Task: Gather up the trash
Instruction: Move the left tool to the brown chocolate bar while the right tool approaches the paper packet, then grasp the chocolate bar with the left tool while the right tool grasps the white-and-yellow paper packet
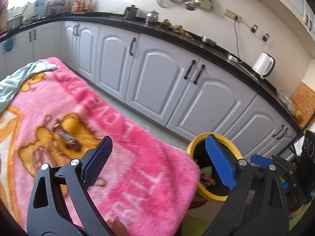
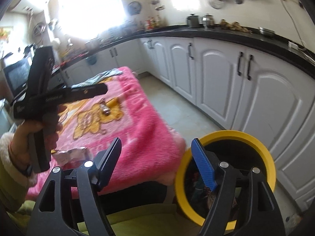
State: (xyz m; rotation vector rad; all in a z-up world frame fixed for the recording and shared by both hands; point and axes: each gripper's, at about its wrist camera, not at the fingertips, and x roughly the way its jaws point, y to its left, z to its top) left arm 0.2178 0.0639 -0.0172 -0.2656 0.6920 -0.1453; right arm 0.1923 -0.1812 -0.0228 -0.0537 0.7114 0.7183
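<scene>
Both tools, left (image 1: 159, 161) and right (image 2: 157, 161), gape empty; yellow bin (image 2: 269, 157) contents partly hidden, blurred.

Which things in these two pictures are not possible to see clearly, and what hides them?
- Bin contents: right wrist view, blue finger and dark inside hide most.
- Brown wrapper lettering: left wrist view, too small and blurred.
- Silvery wrapper: right wrist view, left hand and blur cover part.
- Bin base: both views, cut off by gripper frames.
</scene>
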